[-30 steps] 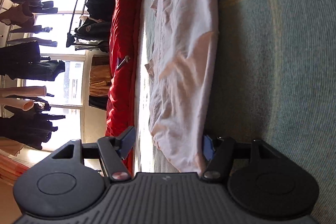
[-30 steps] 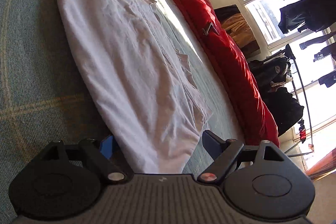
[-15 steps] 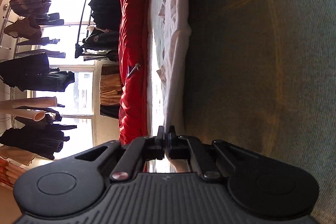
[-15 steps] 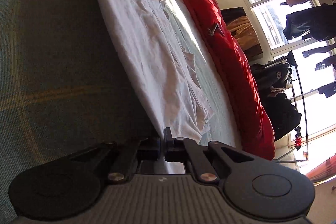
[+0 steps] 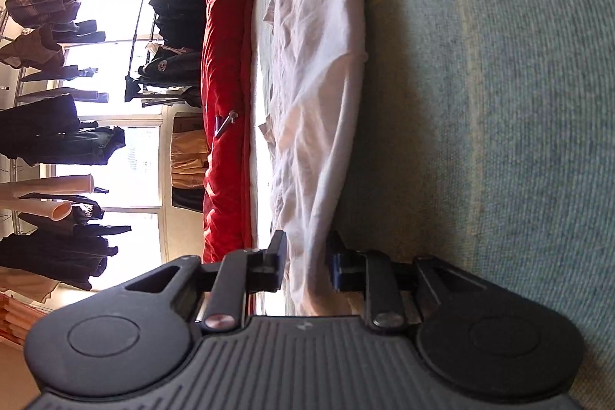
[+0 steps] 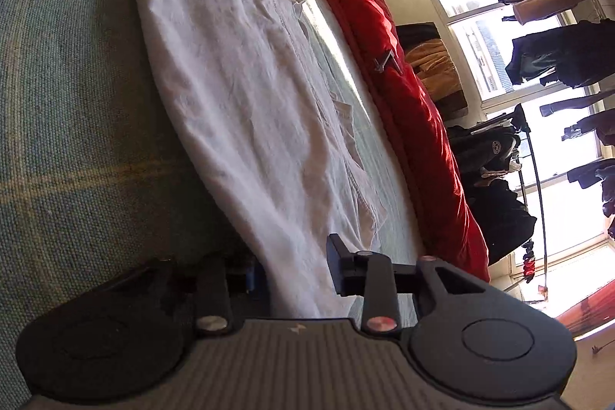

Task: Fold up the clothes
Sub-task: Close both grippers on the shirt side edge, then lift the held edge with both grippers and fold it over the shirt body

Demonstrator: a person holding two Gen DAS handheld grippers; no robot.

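Although both cameras sit rolled on their sides, the big thing is plain enough: one green bed cover (image 5: 519, 102) with faint yellow check lines fills most of each view, and its far edges are cut off by the frame. On it lies one white garment (image 5: 319, 72), wrinkled, stretched out long; whether it is a shirt or something else is hard to make out from this low angle, and its near end disappears behind the gripper bodies. Beyond it runs one long red quilt (image 5: 226, 95), bunched along the far side of the bed, with a small metal clip-like piece on it that I cannot identify. Past that, dark clothes (image 5: 50, 129) hang on a rack against bright windows, blown out by glare, too many and too overlapped to count. Two pale tubes (image 5: 54, 195) poke in at the frame edge.

Now the tools, two of them. The left gripper (image 5: 306, 266) has its jaws parted, with the near edge of the white garment running between the two fingers, one either side of the cloth; no clamping shows. The right gripper (image 6: 296, 271) is the same story in its own view: jaws apart, the garment's edge (image 6: 292, 248) lying in the gap. Its finger (image 6: 246, 273) on the bed-cover side sits in deep shadow, so only a sliver of blue pad shows.
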